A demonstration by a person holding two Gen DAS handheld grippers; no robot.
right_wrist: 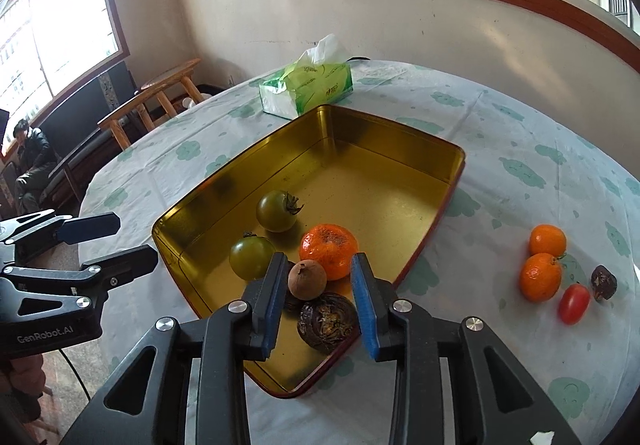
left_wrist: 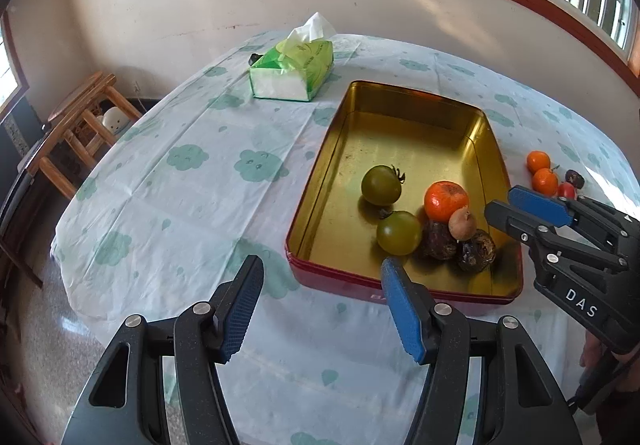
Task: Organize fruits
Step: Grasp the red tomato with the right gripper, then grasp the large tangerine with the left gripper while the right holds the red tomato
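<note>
Right gripper (right_wrist: 320, 305) half open, empty, low in the frame over the near corner of the tin (right_wrist: 448, 181); brown fruit (right_wrist: 307, 278) and a dark wrinkled fruit (right_wrist: 327, 319) seen between the pads, not touched. Left gripper (left_wrist: 320, 309) wide open, empty, at the bottom of its frame, short of the tin's near wall.

Already in the tin, lower right of the left view: two green tomatoes (left_wrist: 381, 185) (left_wrist: 399, 233), one orange (left_wrist: 446, 200), the brown fruit, two dark wrinkled fruits. Loose on the worktop (right_wrist: 500, 117), far right of the right view and well apart from the tin: two oranges (right_wrist: 547, 240) (right_wrist: 540, 277) touching each other, a red tomato (right_wrist: 574, 303) just beside, a dark fruit (right_wrist: 604, 282) near it.

Probably about halfway: four pieces left to bring in.

Handling, as judged:
- Oranges: light, soft-skinned, round; likely to roll. Best taken across the widest part, from above, with a gentle squeeze.
- Red tomato: small, smooth, slippery, easily burst. Best gripped across the short axis, lightly.
- Dark fruit: small, wrinkled, apparently firmer; rough skin should hold well.
- Touching oranges: risk of nudging one while closing on the other; the outer one first seems safer.

Set down low in the tin's bare far half, so nothing rolls into the pile.
</note>
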